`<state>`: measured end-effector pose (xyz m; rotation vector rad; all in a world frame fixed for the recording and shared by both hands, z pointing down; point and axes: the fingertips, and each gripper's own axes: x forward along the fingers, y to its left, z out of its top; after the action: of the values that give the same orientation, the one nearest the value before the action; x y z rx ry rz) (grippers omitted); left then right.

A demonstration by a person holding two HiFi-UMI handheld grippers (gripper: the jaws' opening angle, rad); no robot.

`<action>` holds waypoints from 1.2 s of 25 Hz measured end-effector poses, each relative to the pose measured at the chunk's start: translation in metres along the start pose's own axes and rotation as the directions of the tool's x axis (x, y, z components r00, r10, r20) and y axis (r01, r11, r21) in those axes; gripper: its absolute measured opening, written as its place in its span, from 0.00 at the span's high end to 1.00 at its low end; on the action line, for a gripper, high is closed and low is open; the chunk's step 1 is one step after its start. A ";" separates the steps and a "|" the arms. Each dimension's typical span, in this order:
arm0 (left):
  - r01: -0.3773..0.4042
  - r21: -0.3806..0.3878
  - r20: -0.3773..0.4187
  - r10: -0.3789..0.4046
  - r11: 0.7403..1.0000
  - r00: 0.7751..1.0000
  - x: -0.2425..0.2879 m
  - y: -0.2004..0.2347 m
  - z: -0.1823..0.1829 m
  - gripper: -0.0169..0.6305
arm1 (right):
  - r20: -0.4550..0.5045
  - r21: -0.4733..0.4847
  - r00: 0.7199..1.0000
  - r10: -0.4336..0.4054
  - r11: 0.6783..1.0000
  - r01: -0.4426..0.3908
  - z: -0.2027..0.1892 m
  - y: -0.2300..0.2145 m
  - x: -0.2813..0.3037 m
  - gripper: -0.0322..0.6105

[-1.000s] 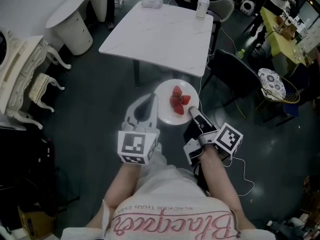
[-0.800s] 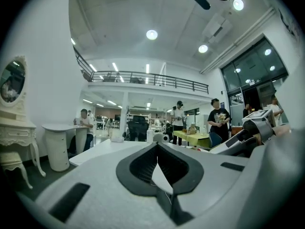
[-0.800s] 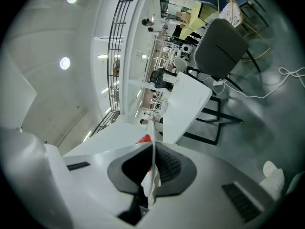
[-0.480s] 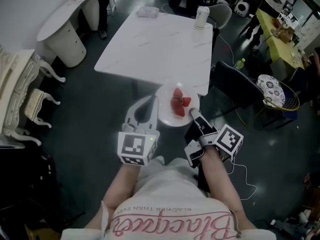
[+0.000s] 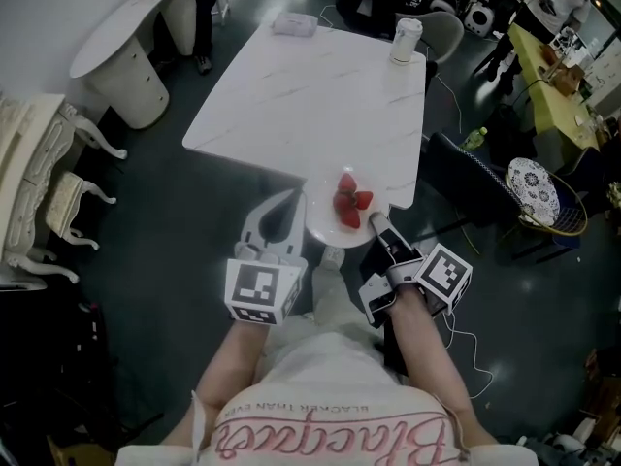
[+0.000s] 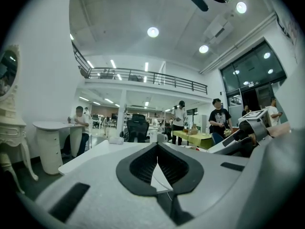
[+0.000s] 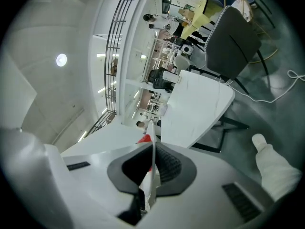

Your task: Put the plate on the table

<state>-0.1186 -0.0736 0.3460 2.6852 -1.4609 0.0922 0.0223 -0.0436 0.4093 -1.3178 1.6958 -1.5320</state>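
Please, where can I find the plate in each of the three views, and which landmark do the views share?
Head view: the plate is at centre, at the table's near edge.
Left gripper view: the plate is a thin white wedge, low at centre, between the jaws.
Right gripper view: the plate is edge-on, low at centre, between the jaws.
Shared landmark: the white table.

The plate (image 5: 325, 229) is between your claws: your left claw (image 5: 294, 197) at its left edge, your right claw (image 5: 375, 221) at its right edge. Strawberries (image 5: 347, 202) lie on it. The table (image 5: 310, 95) is just ahead of both claws. A cup (image 5: 405, 39) stands on its far right corner.
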 end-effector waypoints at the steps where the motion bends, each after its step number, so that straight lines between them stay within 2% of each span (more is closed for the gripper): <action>1: -0.005 0.000 -0.002 0.005 1.000 1.000 0.008 0.004 -0.001 0.97 | -0.002 0.002 1.000 0.001 1.000 -0.001 0.006 -0.001 0.007 0.93; 10: -0.036 -0.015 -0.014 0.036 0.999 0.999 0.104 0.046 0.007 0.97 | -0.028 0.008 0.999 0.017 1.000 -0.016 0.070 0.005 0.095 0.93; 22: -0.029 -0.022 -0.057 0.028 0.999 0.998 0.248 0.089 0.011 0.97 | -0.035 0.029 0.999 0.025 0.999 -0.024 0.172 0.003 0.208 0.93; 30: -0.029 -0.035 -0.089 0.026 0.999 0.996 0.310 0.117 0.001 0.97 | -0.036 0.054 0.999 0.007 0.999 -0.005 0.209 -0.008 0.264 0.93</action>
<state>-0.0484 -0.3957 0.3792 2.5974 -1.4593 0.1827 0.0958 -0.3713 0.4279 -1.2637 1.6673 -1.5951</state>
